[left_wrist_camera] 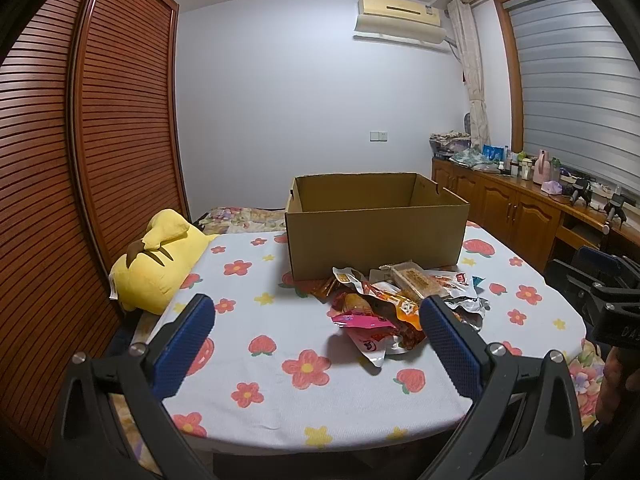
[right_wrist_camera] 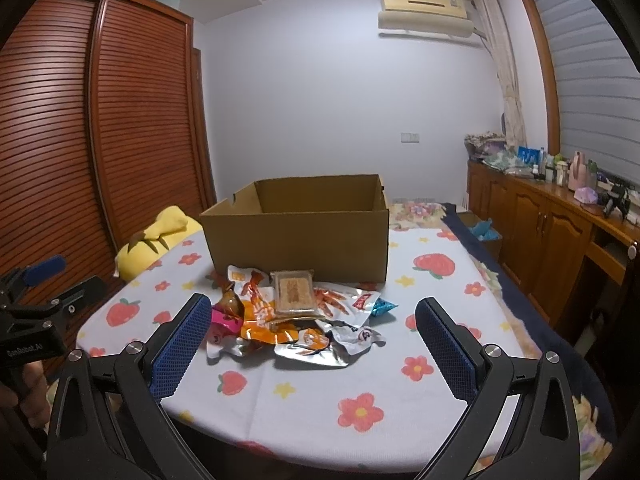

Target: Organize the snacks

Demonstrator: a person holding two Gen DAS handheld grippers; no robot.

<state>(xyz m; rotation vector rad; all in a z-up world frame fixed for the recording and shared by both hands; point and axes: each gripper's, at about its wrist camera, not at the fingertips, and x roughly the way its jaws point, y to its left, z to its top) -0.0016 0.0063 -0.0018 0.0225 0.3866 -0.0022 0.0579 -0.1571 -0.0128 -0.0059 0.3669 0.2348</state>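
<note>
So: open-topped brown cardboard box on the flower-print tablecloth, nothing visible inside. Just in front of the box lies a heap of crinkly foil snack packets, topped by a clear-wrapped tan biscuit slab. Left gripper hangs before the heap, jaws spread wide, empty; right gripper likewise agape, holding nothing. Packets look light, slippery, crushable (the biscuit likely brittle). Best pinched by a flat sealed edge, gently. A yellow plush toy sits left of the box.
</note>
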